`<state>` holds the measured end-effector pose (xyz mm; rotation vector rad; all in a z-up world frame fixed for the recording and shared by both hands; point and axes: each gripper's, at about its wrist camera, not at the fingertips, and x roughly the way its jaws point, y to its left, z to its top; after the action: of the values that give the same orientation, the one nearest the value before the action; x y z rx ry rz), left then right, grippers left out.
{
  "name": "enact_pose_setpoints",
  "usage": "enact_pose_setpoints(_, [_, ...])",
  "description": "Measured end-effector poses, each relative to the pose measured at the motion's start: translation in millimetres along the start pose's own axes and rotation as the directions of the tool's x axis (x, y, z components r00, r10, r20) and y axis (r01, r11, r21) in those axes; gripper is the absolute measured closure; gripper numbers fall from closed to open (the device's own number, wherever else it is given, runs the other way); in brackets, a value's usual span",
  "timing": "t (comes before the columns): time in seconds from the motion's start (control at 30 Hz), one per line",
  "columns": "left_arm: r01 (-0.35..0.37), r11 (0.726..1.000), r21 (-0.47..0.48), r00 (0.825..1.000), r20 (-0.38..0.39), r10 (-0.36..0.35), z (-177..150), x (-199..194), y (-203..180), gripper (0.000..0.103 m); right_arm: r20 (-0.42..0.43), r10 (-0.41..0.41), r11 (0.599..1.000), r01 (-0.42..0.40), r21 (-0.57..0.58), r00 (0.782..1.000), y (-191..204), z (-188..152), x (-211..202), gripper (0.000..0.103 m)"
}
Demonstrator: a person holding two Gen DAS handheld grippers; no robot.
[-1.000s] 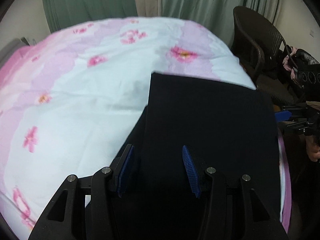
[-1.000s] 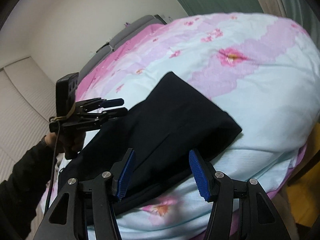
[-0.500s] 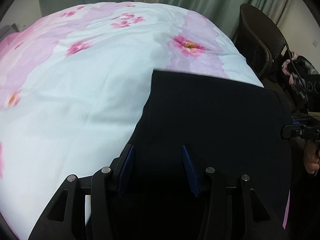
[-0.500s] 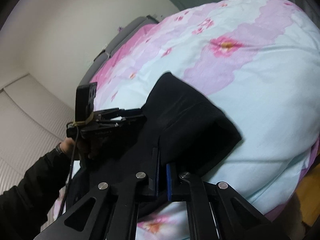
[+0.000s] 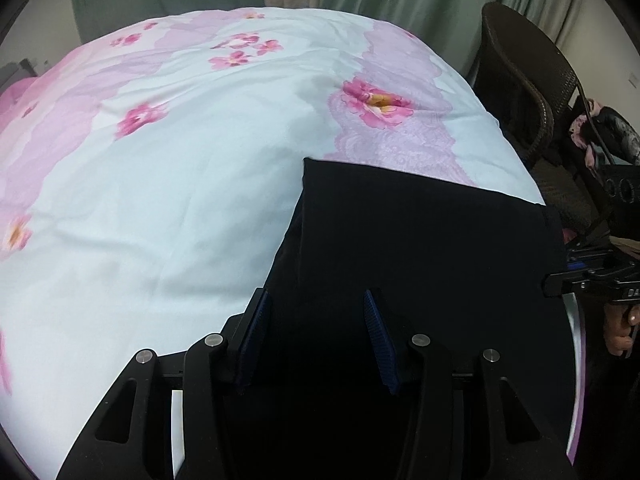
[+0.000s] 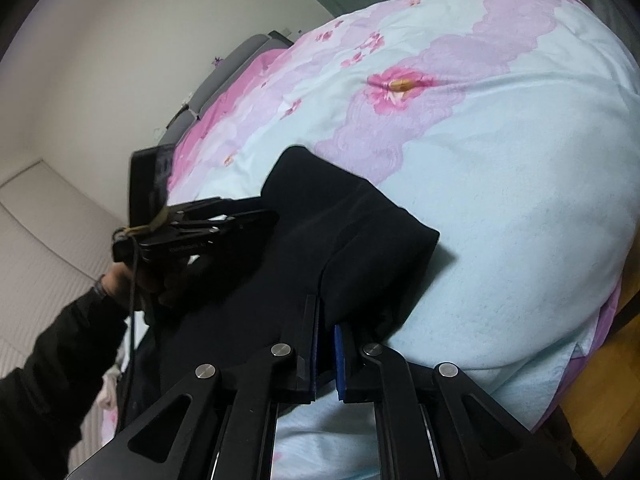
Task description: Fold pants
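Pants [image 5: 420,248]: black, plain, folded into a flat block with a straight far edge and a square far-left corner. They lie on the near right part of the bed [image 5: 180,184], on a pale blue duvet with pink flowers and lilac bands. In the right wrist view the near right edge of the pants [image 6: 352,248] is pulled up into a ridge, off the duvet.

Writing: small print on the side of the left claw body in the right wrist view, too blurred to read.

Left claw [image 5: 316,336]: blue pads wide apart, over the near left part of the pants, gripping nothing. Whether the tips touch the cloth, cannot tell. From the right wrist view the same claw [image 6: 256,212] sits low at the pants' left side.

Right claw [image 6: 325,344]: pads nearly together, pinched on the raised pants edge. In the left wrist view it [image 5: 560,284] is at the pants' right edge.

Dark wicker chair [image 5: 520,92] far right, beside the bed.
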<state>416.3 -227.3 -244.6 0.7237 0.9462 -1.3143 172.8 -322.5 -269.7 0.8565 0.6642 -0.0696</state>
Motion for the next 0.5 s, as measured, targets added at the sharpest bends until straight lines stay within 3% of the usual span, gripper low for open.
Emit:
enact_pose_setpoints(0.17, [-0.066, 0.998, -0.022, 0.996, 0.060, 0.067, -23.7, -42.4, -9.7, 0.055, -0.010, 0.005, 1.000, -0.005, -0.024, 1.000, 3.5, -2.5, -2.2, 0.087])
enact_pose_setpoints(0.23, [-0.105, 0.993, -0.051, 0.988, 0.104, 0.110, -35.6, -66.5, -17.4, 0.055, -0.016, 0.020, 0.999, -0.021, -0.035, 1.000, 8.2, -3.2, -7.6, 0.070])
enact_pose_setpoints(0.37, [-0.195, 0.973, -0.125, 0.961, 0.172, 0.215, -69.9, -115.6, -41.8, 0.053, 0.036, -0.003, 0.990, 0.008, -0.139, 0.999, 33.2, -9.0, -29.9, 0.053])
enact_pose_setpoints(0.5, [-0.308, 0.924, -0.228, 0.919, 0.182, 0.351, -115.3, -159.3, -71.5, 0.046, 0.095, -0.003, 0.974, 0.025, -0.226, 0.995, 59.9, -15.7, -53.3, 0.036])
